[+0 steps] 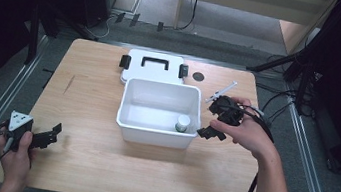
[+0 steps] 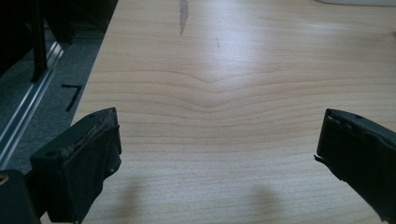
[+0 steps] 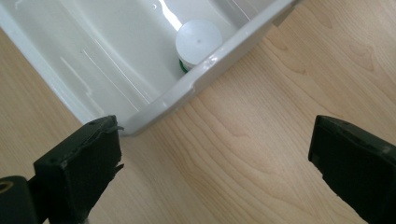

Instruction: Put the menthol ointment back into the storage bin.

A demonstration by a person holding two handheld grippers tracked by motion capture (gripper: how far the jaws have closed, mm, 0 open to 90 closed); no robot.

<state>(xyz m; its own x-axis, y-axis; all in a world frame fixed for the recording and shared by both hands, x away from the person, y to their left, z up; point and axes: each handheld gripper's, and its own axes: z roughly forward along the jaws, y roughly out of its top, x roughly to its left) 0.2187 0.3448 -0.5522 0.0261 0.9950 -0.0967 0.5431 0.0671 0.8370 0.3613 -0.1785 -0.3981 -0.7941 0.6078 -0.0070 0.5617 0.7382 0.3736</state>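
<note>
White plastic marks the open bin [image 1: 159,105] mid-table [image 1: 89,155] in the high view, its lid [image 1: 154,65] laid flat behind it so the mouth is free; the right tool [image 1: 210,132] hangs just off the bin's right wall, the left tool [image 1: 54,134] parked well away. In the left gripper view, the jaws stand wide with nothing but bare wood ahead. In the right gripper view, equally spread and empty, they look past the rim at a white-capped bottle [image 3: 198,41] standing in the corner, seemingly the thing meant to be stored.
</note>
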